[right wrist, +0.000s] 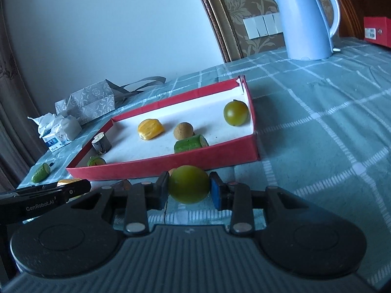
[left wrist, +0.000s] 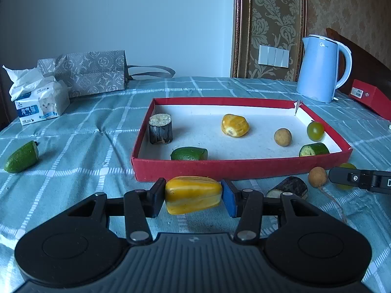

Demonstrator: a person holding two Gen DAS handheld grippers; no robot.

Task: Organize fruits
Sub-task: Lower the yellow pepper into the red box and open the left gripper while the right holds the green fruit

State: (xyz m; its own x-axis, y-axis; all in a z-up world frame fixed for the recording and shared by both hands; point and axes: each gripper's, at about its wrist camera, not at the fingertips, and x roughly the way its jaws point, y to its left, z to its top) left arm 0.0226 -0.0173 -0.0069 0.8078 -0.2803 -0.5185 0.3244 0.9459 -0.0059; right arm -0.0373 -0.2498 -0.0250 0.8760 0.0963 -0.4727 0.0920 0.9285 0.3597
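— Closest to the left lens: left gripper (left wrist: 193, 196), jaws pressed on both ends of a yellow piece (left wrist: 193, 194) that sits crosswise between them, just in front of the tray's near wall.

— And the other side?

— Right gripper (right wrist: 188, 188) is clamped around a green ball (right wrist: 188, 187), one black pad and one blue pad (right wrist: 216, 194) against its sides, also just short of the red tray (right wrist: 207, 157).

— What's in the tray?

— From the left view: a dark stub (left wrist: 160, 129) standing upright near the left wall, a green chunk (left wrist: 189, 153) against the front wall, a second yellow piece (left wrist: 234, 125) mid-tray, a tan ball (left wrist: 282, 137), a green grape (left wrist: 315, 130) by the right wall, and a cucumber end (left wrist: 314, 149) in the front right corner.

— Anything loose on the cloth?

— Yes. A green wedge (left wrist: 22, 157) lies well off to the left. Right of the left gripper, a dark chunk (left wrist: 289, 186) lies on its side, and a tan fruit (left wrist: 317, 176) rests near the tray's front right corner, beside the tip of the right gripper.

— Background?

— A blue kettle (right wrist: 305, 17) behind the tray, a red box (left wrist: 370, 97) beyond it, a tissue pack (left wrist: 40, 102) and a grey bag (left wrist: 94, 72) at far left, all on the checked cloth (right wrist: 330, 134).
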